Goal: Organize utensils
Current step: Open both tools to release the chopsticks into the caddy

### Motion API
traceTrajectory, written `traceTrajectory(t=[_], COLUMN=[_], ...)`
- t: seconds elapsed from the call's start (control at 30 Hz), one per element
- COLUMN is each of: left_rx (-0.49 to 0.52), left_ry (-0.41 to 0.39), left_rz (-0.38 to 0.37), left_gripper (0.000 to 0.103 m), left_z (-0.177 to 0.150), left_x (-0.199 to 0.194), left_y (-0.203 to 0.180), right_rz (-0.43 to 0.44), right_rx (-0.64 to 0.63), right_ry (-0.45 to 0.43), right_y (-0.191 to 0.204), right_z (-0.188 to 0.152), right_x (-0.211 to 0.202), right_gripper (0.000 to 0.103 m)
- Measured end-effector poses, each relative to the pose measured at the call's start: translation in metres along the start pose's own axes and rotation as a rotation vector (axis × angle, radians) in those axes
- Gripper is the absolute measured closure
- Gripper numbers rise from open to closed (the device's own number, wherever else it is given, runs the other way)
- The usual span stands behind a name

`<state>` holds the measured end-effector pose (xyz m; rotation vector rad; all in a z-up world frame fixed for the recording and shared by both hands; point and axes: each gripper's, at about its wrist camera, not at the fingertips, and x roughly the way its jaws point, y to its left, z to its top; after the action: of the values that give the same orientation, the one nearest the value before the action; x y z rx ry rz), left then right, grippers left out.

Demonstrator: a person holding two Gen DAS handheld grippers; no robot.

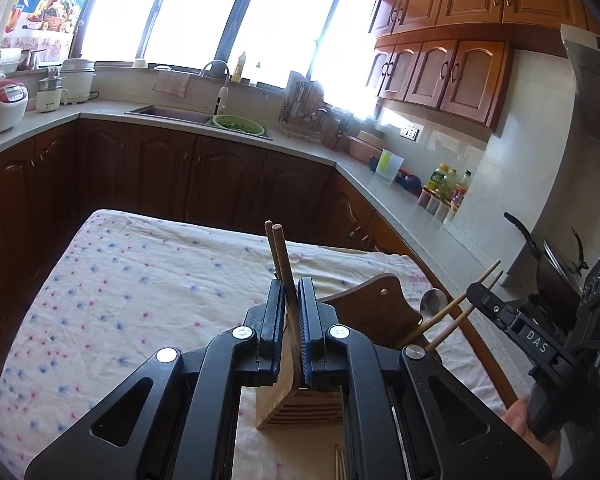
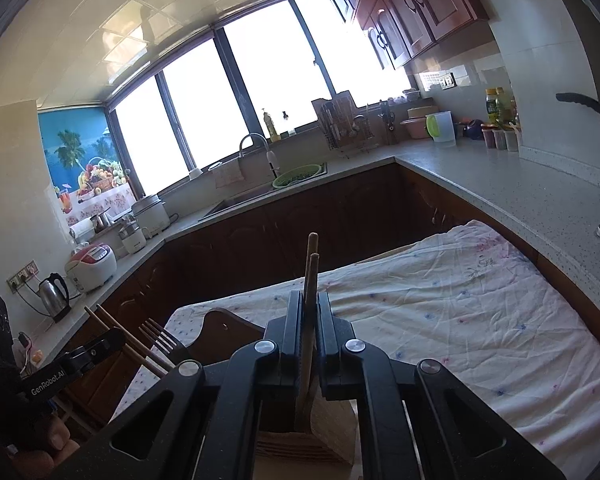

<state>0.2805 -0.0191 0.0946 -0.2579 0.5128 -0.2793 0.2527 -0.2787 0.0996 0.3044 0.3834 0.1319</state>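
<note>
Two black hand-held grippers work over a table draped in a white cloth with pink and blue flowers, each clamped on its own pair of brown wooden chopsticks. On the left, the left gripper has its blue-padded jaws pinched narrow around two chopsticks that rise almost upright, their lower ends dropping toward a slatted light-wood utensil holder standing on the cloth directly below. Just right of that holder sits a darker wooden holder with a curved, pierced back; a metal spoon shows beside it, and the right wrist view shows a metal fork there too. Farther right, the right gripper is likewise closed tight on a second pair of wooden chopsticks — slanted in the left view, above the slatted holder.
</note>
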Motion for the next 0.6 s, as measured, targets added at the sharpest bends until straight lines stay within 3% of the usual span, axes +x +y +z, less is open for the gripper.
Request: traceTrajectory(t=[0.23, 0.37, 0.43, 0.5, 0.57, 0.6], left_rx=[0.004, -0.013, -0.019, -0.03, -0.037, -0.041], left_ry=[0.013, 0.023, 0.015, -0.003, -0.016, -0.02], left_rz=[0.002, -0.014, -0.012, -0.01, -0.006, -0.003], left_gripper=[0.096, 0.094, 0.077, 0.061, 0.053, 0.043], left_z=[0.002, 0.005, 0.007, 0.007, 0.008, 0.008], left_x=[0.0, -0.005, -0.011, -0.019, -0.027, -0.031], left_y=[-0.002, 0.001, 0.002, 0.004, 0.005, 0.005], right_rz=[-0.001, 0.012, 0.02, 0.04, 0.045, 0.051], right_rx=[0.003, 0.018, 0.026, 0.039, 0.044, 0.049], right_ry=[0.004, 0.009, 0.006, -0.012, -0.039, -0.053], right_y=[0.001, 0.002, 0.002, 0.001, 0.001, 0.001], right_z=[0.001, 0.002, 0.004, 0.007, 0.011, 0.013], right_x=[0.0, 0.0, -0.004, -0.012, -0.021, -0.026], right_gripper=[0.097, 0.091, 0.079, 0.053, 0.041, 0.028])
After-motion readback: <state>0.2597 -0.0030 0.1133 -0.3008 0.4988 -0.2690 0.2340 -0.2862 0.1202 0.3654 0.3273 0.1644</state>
